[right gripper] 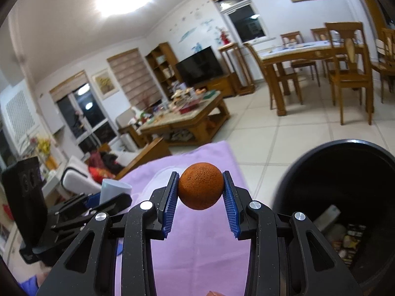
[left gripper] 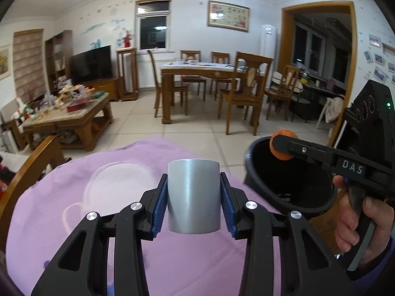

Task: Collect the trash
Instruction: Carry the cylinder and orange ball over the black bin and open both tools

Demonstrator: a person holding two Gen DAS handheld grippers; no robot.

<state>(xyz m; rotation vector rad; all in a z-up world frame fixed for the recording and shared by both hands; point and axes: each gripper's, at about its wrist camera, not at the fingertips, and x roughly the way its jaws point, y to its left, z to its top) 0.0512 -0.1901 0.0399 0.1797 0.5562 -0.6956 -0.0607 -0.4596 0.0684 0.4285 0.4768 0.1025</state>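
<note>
My left gripper is shut on a grey paper cup, held upright above the purple cloth. My right gripper is shut on a small orange fruit, its blue pads pressing both sides. In the left wrist view that right gripper reaches in from the right with the orange fruit over the rim of the black trash bin. In the right wrist view the black trash bin stands at the right with wrappers inside, and the left gripper with the cup is at the left.
A person's hand grips the right tool's handle. A wooden chair back rises at the left of the cloth. Beyond lie a tiled floor, a cluttered coffee table and a dining table with chairs.
</note>
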